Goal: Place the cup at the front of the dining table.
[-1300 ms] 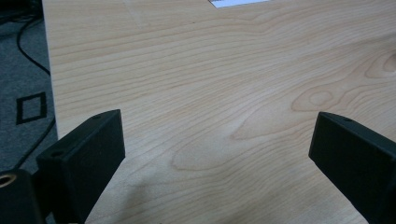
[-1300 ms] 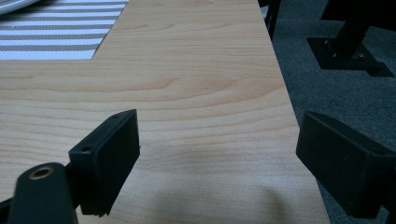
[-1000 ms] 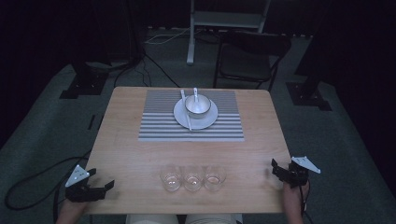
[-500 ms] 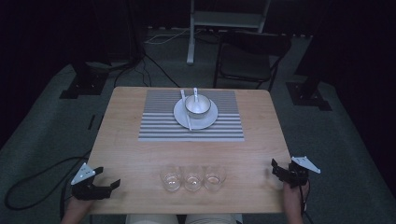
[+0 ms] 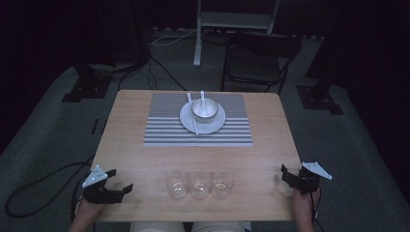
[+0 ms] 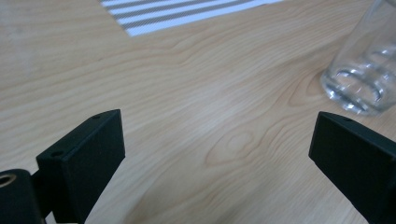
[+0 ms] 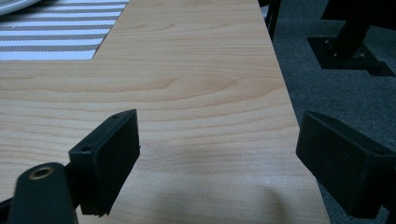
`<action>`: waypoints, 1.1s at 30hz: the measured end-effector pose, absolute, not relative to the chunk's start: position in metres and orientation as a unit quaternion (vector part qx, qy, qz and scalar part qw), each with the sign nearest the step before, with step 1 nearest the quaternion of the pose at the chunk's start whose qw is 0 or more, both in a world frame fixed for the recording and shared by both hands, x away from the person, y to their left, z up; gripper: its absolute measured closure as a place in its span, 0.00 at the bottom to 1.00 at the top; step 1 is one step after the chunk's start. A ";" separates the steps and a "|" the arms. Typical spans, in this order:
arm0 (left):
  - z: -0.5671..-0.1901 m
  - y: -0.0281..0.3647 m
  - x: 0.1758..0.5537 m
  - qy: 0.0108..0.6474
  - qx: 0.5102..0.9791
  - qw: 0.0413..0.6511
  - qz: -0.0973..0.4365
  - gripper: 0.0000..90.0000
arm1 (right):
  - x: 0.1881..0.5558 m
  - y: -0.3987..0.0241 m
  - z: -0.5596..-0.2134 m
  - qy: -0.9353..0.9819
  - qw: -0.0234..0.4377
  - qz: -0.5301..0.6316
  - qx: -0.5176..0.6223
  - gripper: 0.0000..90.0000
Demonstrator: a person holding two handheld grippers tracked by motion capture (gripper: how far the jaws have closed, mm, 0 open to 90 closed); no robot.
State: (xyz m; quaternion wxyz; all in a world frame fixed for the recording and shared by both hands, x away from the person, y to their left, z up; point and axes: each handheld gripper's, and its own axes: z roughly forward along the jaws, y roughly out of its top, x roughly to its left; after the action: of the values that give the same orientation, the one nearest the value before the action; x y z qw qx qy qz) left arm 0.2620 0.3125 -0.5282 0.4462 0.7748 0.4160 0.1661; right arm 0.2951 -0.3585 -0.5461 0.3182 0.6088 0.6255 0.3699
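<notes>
Three clear glasses stand in a row near the table's front edge: left glass (image 5: 177,184), middle glass (image 5: 199,184), right glass (image 5: 222,183). My left gripper (image 5: 121,181) hovers over the front left corner, open and empty, pointing toward the left glass (image 6: 362,70). My right gripper (image 5: 286,173) rests at the front right edge, open with nothing between its jaws. Farther back, a white bowl (image 5: 204,109) with a spoon sits on a white plate (image 5: 186,119) on a striped placemat (image 5: 164,128). Chopsticks (image 5: 193,116) lie across the plate.
The wooden table (image 5: 135,154) ends just right of my right gripper, with grey carpet (image 7: 345,93) beyond. A black chair (image 5: 261,58) stands behind the table. Cables trail over the floor at the left.
My left gripper has moved right and a little forward, from off the table's left edge to over its front left corner. The right gripper has stayed still.
</notes>
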 end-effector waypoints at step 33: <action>-0.454 0.202 0.308 0.290 0.804 0.498 0.150 0.03 | 0.295 -0.359 -0.546 0.625 0.317 0.373 0.608 0.14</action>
State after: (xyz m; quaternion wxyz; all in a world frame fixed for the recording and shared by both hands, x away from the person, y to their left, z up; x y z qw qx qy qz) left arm 0.3084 0.2024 -0.4538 0.4978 0.8036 0.2897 0.1499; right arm 0.2948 -0.3592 -0.5461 0.3169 0.6083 0.6247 0.3733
